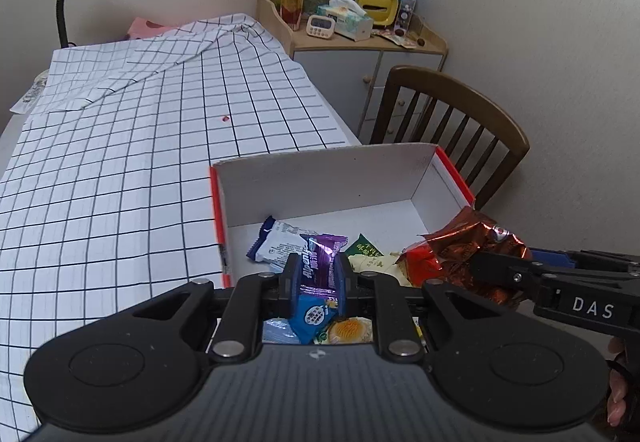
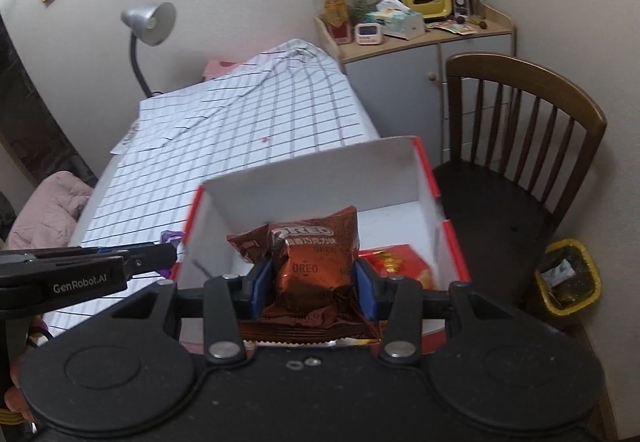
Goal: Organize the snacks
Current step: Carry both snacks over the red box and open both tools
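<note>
A purple Alpenliebe packet (image 1: 320, 266) is held between the blue pads of the left gripper (image 1: 315, 274), over the white box (image 1: 320, 178). Its lower end is hidden behind the gripper body. A brown Oreo bag (image 2: 316, 262) is clamped by the right gripper (image 2: 314, 278) above the same box; the bag's bottom edge is cut off. The other wrappers inside are hard to read.

A purple Alpenliebe pack (image 1: 320, 266) stands pinched upright between the left gripper's (image 1: 314, 276) fingers, above the white, red-edged box (image 1: 320, 178). A brown Oreo bag (image 2: 316, 266) sits crumpled in the right gripper (image 2: 314, 282), over the same box.
</note>
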`<action>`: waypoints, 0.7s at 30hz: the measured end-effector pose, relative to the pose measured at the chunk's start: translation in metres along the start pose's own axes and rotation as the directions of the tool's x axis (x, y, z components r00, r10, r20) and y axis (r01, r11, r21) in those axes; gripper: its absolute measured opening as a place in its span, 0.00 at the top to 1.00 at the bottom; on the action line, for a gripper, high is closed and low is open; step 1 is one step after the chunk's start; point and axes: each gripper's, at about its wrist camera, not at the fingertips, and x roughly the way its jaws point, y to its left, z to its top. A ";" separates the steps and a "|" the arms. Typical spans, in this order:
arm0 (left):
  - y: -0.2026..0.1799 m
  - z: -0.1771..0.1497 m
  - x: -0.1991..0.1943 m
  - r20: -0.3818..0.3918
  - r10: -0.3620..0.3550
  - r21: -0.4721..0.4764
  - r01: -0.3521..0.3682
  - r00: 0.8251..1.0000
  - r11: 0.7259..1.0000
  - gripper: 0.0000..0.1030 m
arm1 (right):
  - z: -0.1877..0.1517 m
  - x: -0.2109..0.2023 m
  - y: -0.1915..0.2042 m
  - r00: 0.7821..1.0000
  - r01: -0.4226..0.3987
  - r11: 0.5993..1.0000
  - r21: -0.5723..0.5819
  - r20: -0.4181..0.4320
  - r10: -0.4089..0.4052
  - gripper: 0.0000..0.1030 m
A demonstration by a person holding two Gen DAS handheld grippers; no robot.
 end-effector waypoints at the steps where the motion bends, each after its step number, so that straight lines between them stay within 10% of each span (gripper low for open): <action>1: -0.002 0.001 0.006 -0.009 0.001 0.001 -0.001 1.000 1.000 0.84 | 0.000 0.003 -0.004 1.000 0.002 1.000 0.000 -0.003 -0.002 0.58; 21: -0.003 -0.022 0.094 -0.197 0.053 0.012 -0.051 0.979 0.999 0.84 | -0.008 0.072 -0.002 0.994 0.044 0.985 -0.166 -0.089 -0.059 0.56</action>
